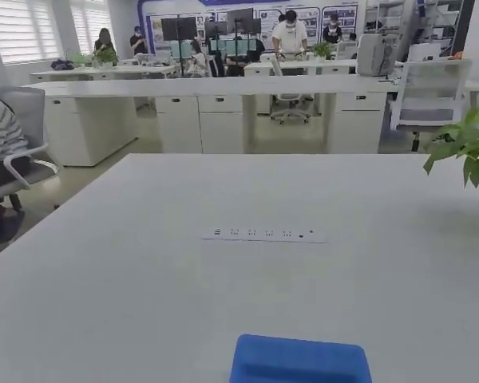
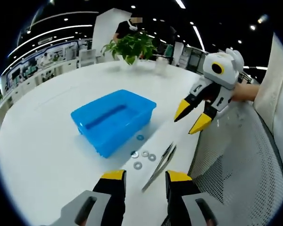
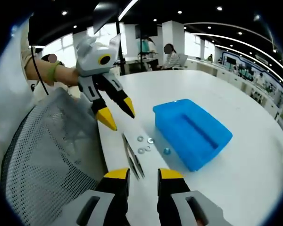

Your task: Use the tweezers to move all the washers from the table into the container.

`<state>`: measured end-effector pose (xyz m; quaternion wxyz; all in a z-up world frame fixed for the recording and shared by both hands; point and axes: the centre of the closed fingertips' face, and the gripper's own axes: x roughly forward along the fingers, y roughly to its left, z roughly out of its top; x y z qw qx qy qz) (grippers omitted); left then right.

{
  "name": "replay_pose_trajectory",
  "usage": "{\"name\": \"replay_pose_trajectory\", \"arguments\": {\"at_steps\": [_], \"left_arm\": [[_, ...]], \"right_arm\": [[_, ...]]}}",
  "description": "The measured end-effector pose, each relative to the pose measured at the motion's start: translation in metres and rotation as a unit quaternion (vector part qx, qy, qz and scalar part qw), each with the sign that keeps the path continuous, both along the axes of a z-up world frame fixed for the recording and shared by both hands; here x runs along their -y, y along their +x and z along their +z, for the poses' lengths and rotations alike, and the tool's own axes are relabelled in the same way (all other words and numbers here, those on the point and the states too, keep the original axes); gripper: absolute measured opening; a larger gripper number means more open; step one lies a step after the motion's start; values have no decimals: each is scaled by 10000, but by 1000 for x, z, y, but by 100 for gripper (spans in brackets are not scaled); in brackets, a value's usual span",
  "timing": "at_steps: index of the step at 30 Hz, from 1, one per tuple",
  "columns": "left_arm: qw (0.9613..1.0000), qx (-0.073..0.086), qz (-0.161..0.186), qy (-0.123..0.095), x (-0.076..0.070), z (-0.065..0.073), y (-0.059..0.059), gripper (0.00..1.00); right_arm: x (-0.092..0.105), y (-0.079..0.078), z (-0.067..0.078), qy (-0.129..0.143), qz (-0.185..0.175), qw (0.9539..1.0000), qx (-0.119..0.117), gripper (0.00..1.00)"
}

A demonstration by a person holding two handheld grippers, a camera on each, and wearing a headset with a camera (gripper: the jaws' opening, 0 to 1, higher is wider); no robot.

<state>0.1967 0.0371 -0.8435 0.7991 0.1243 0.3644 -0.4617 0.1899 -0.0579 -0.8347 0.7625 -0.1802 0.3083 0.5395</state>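
In the head view the bench (image 1: 144, 271) stretched away pale and bare, with a white power strip (image 1: 263, 234) lying across its middle. The far rim of the blue container (image 1: 299, 361) showed at the bottom edge and a leafy plant (image 1: 467, 148) at the right. In the left gripper view the left gripper (image 2: 142, 176) had its yellow-tipped jaws apart and held nothing. The tweezers (image 2: 160, 165) lay flat on the bench just ahead of them, near the bench edge. The washers (image 2: 145, 153) sat in a loose cluster between the tweezers and the container (image 2: 114, 120), one of them just beside its wall. The right gripper (image 2: 187, 123) hung above a mesh chair (image 2: 236, 169), also spread and empty. In the right gripper view the right gripper (image 3: 142, 175) pointed at the tweezers (image 3: 133, 160) with jaws parted. The washers (image 3: 141, 150) lay just beyond, and the container (image 3: 192, 132) had no washer I could make out inside. The left gripper (image 3: 121, 120) hovered open to the left. I judged the task to be at its first step, with the tweezers not yet taken up. The next move called for one gripper to come down over the thin tweezers and close across both arms, firmly enough to lift them but placed so the tips could pinch.
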Motion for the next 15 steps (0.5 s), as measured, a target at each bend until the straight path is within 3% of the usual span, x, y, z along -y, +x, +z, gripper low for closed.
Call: {"name": "replay_pose_trajectory", "arguments": {"at_steps": [1, 4, 7, 8, 10, 15], "left_arm": [[9997, -89, -172, 173, -1, -6, -4, 28], [9984, -184, -373, 377, 1, -14, -5, 21], [9947, -196, -672, 752, -3, -22, -8, 18], [9931, -124, -782, 862, -3, -25, -8, 16], [9922, -213, -871, 866, 0, -27, -11, 14], [9858, -83, -1218, 1155, 0, -32, -10, 11]], "right_arm": [[-4, -1, -3, -21, 65, 10000, -53, 19], [-12, -3, -12, -111, 226, 9996, -152, 19], [-17, -4, -17, -170, 314, 9991, -218, 17], [-20, -4, -20, -189, 331, 9990, -251, 17], [-24, -5, -25, -242, 435, 9984, -286, 16], [-29, -4, -33, -393, 584, 9972, -260, 15]]}}
